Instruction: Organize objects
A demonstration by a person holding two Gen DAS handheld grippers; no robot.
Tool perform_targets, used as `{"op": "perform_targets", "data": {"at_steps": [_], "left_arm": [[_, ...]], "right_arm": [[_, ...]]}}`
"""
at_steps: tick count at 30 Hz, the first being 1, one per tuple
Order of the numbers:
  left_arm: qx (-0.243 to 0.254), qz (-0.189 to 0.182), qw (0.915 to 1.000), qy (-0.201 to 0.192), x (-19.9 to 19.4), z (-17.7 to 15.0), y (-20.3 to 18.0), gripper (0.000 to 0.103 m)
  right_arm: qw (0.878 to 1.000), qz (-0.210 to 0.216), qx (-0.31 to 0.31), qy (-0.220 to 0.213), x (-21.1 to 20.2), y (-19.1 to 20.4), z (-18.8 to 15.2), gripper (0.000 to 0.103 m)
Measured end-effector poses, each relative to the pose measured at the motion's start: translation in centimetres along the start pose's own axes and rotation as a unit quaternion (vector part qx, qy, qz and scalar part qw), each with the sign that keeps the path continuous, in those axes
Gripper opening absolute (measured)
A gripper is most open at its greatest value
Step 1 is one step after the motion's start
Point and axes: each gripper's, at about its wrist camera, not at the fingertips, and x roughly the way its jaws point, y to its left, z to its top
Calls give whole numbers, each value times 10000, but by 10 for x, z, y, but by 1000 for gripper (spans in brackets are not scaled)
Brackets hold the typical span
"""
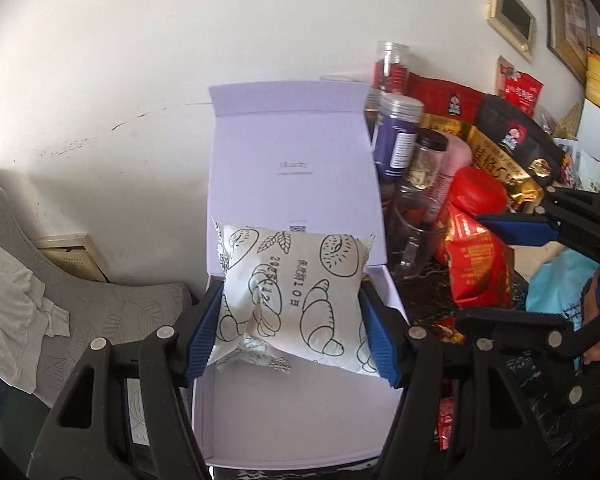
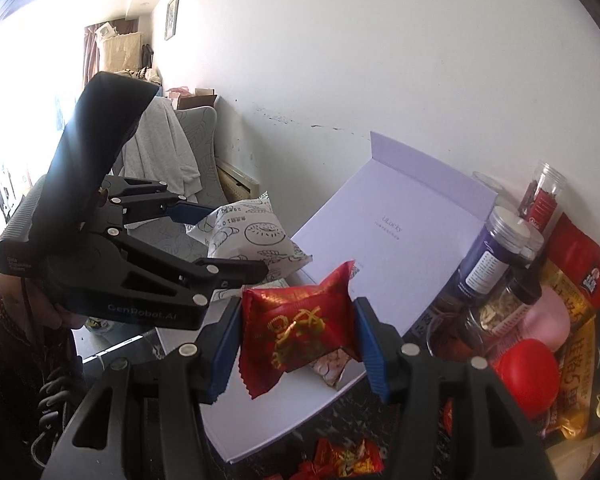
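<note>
The left gripper [image 1: 290, 316] pinches a white pastry packet [image 1: 292, 292] by its sides, holding it above the open white box [image 1: 296, 420] that sits at the bench's left edge. The right gripper [image 2: 296, 344] pinches a red snack packet [image 2: 300, 324] over the same box's right side. Both packets are soft, air-filled pillows, so a slack squeeze could let one slide out and miss the box. With both grippers crowding one opening, they may knock together. The jars [image 2: 488, 256] standing just beside the box's right wall could topple if the right gripper swings wide.
</note>
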Motion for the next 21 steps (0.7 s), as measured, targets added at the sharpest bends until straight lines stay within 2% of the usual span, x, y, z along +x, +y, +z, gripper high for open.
{"op": "perform_targets", "data": {"at_steps": [7, 13, 17, 21], "left_arm": [[-139, 270, 9987, 408, 33, -8, 20, 64], [-170, 235, 9976, 629, 52, -16, 29, 64], [-317, -126, 9964, 774, 65, -20, 33, 64], [-306, 91, 9954, 901, 77, -24, 34, 64]], "right_arm": [[9999, 70, 44, 100, 34, 3, 6, 56], [9986, 263, 283, 351, 70, -2, -1, 56], [9979, 297, 346, 470, 86, -8, -7, 56], [9967, 330, 490, 549, 99, -18, -9, 56]]}}
